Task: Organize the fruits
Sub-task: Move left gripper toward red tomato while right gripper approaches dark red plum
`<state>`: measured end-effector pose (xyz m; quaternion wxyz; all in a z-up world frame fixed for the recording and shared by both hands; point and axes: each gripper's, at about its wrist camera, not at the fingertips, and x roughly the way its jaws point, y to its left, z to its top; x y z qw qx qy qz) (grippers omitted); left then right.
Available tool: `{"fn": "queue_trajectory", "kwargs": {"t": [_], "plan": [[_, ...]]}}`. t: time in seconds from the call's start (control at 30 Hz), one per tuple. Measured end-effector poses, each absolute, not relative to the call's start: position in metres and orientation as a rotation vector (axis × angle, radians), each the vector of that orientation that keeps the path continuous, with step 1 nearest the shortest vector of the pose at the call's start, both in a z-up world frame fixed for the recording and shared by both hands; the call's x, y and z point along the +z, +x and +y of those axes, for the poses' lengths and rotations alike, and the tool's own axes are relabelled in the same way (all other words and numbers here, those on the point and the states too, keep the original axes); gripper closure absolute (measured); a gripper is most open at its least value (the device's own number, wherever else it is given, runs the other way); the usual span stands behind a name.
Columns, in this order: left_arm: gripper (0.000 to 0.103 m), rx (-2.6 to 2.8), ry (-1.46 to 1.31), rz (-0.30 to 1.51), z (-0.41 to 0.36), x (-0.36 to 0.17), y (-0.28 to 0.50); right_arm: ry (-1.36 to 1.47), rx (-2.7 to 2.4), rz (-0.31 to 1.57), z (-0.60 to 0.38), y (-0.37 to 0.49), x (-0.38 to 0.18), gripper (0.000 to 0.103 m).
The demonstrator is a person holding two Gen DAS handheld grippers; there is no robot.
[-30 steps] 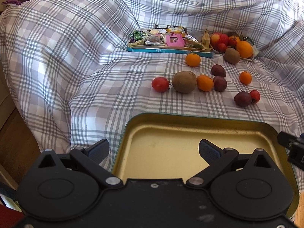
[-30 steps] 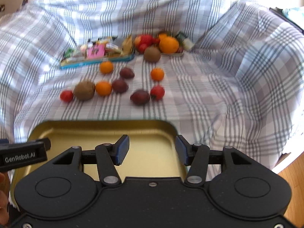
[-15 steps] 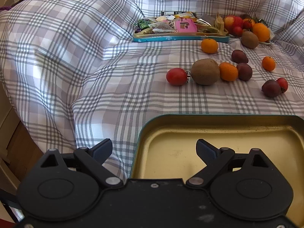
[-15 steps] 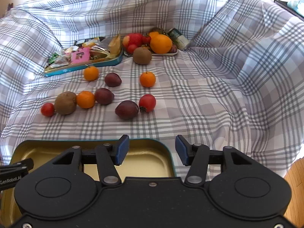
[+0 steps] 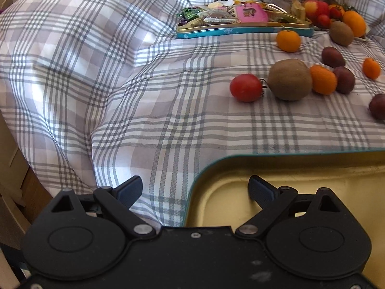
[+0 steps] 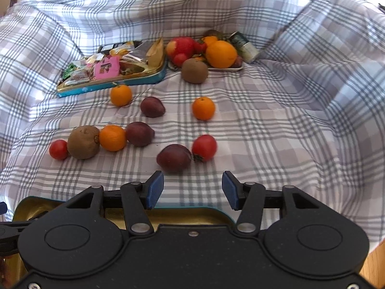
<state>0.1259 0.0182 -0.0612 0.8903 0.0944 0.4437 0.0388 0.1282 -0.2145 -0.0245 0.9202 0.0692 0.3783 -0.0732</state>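
The left gripper [image 5: 195, 190] hangs with its fingers [image 5: 261, 190] spread wide and nothing between them, one finger over the checked cloth [image 5: 120, 84] and the other over the near corner of an empty gold tin tray [image 5: 300, 192] with a teal rim. Beyond the tray a red tomato [image 5: 246, 87], a brown kiwi [image 5: 290, 79], a mandarin [image 5: 323, 79] and a dark plum [image 5: 344, 79] lie in a touching row, with another mandarin [image 5: 288, 40] and a second plum [image 5: 332, 56] lying apart behind them. Farther back a teal tin of wrapped sweets [image 5: 240, 30] sits just beside a heap of fruit [image 5: 336, 16].
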Motion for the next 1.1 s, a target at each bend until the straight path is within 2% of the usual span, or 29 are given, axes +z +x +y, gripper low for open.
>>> {"fn": "queue_trajectory", "kwargs": {"t": [0.17,0.7,1.1], "plan": [[0.0,0.081,0.181,0.927,0.022,-0.061,0.136,0.137,-0.131,0.807,-0.21,0.144,-0.033,0.044],[0.002,0.035,0.158,0.938,0.019,-0.06,0.138,0.149,-0.135,0.853,-0.207,0.182,-0.057,0.045],[0.002,-0.024,0.054,0.865,0.02,-0.022,0.143,0.108,-0.131,0.821,-0.203,0.19,-0.06,0.045]]}}
